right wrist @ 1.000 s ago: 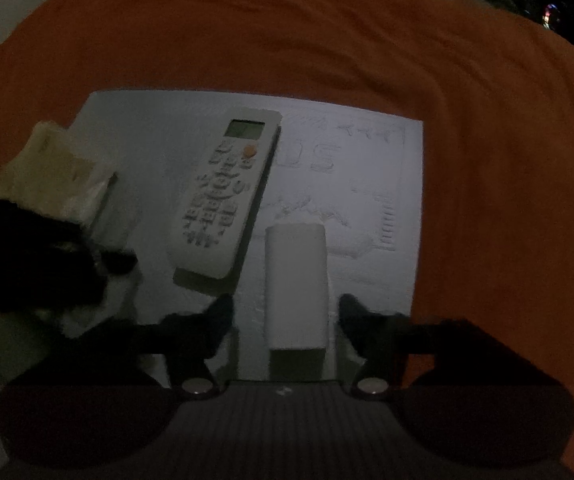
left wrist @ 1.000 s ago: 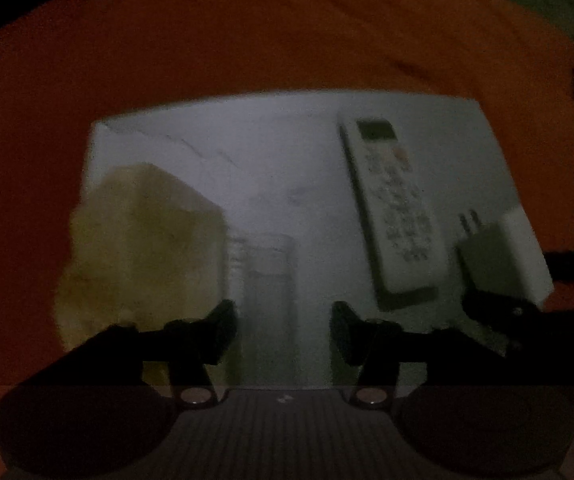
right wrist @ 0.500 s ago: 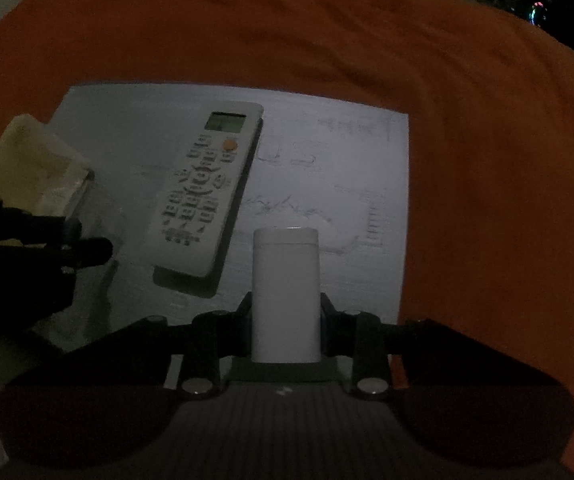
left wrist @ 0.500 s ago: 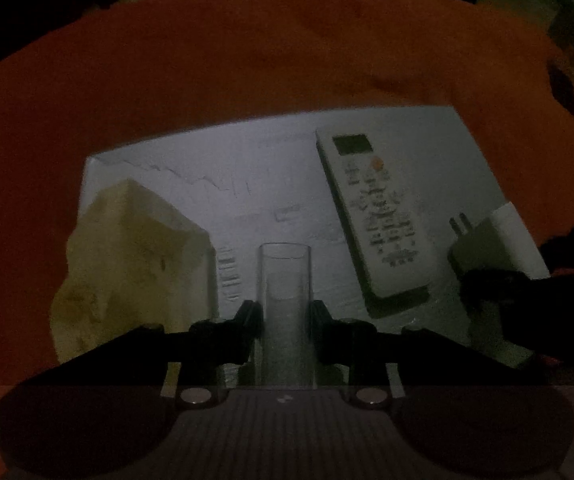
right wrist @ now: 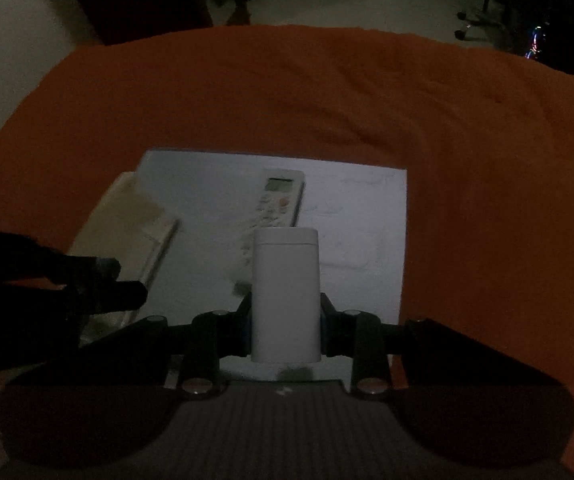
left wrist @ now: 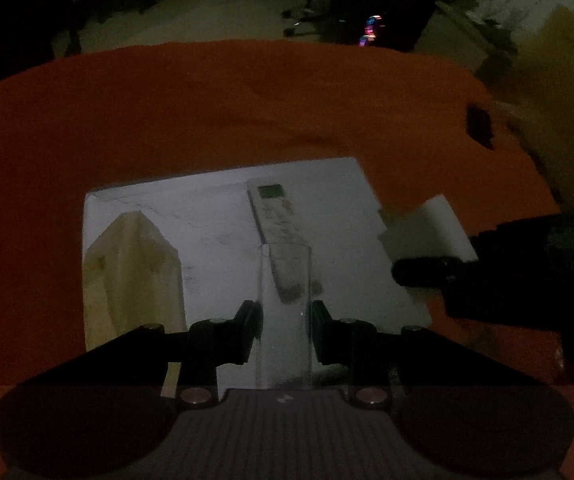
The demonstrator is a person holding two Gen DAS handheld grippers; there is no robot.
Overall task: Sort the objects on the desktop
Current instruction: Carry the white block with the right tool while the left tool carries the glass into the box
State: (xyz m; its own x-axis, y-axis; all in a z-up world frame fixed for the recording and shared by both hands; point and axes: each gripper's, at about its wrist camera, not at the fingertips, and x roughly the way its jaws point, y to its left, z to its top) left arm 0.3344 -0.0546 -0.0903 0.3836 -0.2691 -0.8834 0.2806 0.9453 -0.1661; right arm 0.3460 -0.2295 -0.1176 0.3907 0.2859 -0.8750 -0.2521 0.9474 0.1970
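Note:
My left gripper [left wrist: 285, 320] is shut on a clear glass tube [left wrist: 285, 300] and holds it above the white paper sheet [left wrist: 215, 216]. My right gripper [right wrist: 285, 320] is shut on a white power bank [right wrist: 285, 292], also lifted; the power bank shows at the right of the left wrist view [left wrist: 423, 228]. A white remote control [left wrist: 275, 216] lies on the sheet's middle, also in the right wrist view [right wrist: 279, 200]. A yellowish tissue pack [left wrist: 131, 268] lies at the sheet's left side, seen too in the right wrist view [right wrist: 127, 220].
An orange cloth [right wrist: 287, 100] covers the table under the sheet [right wrist: 367, 200]. Dark room floor and chair legs lie beyond the far edge. The other gripper's dark fingers show at the left of the right wrist view [right wrist: 87, 280].
Both grippers closed on their objects, the left on the glass tube and the right on the power bank, then lifted them up and back from the sheet.

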